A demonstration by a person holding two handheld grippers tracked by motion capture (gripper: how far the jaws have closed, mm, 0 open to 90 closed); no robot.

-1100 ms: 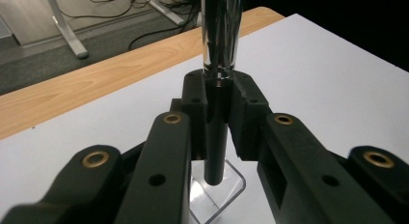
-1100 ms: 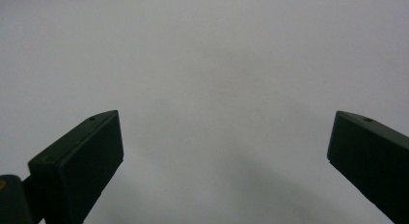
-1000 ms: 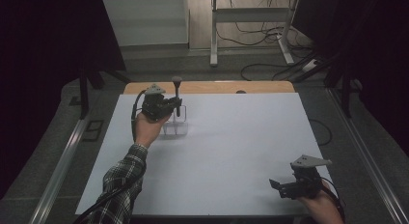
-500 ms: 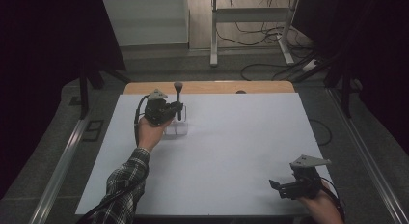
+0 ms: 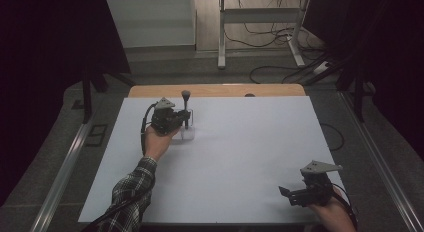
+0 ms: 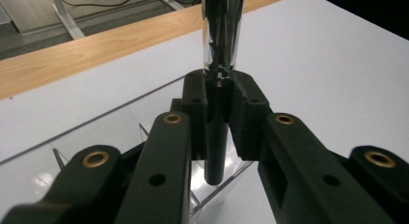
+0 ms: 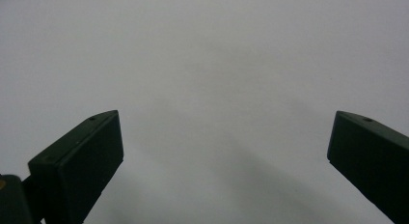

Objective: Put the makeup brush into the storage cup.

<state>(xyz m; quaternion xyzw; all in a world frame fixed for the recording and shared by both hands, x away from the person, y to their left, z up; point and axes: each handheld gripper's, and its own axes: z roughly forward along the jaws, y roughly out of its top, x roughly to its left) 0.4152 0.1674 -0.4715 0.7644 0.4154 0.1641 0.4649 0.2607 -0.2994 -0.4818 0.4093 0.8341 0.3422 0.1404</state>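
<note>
Two grippers are at work over the white table (image 5: 240, 162): near the front right corner the right gripper (image 5: 286, 194) rests idle, its jaws spread wide with nothing between them. Farther back, toward the rear left, the left gripper (image 5: 184, 120) is clamped on a rod (image 6: 219, 64), upright with its long axis vertical and its knob up. The rod's lower end hangs inside a clear box (image 5: 187, 128); I'd judge the lowering nearly done, with seating and release left.

Rod (image 5: 186, 108) stands in clear box (image 5: 187, 133) at table's (image 5: 240, 157) far left
</note>
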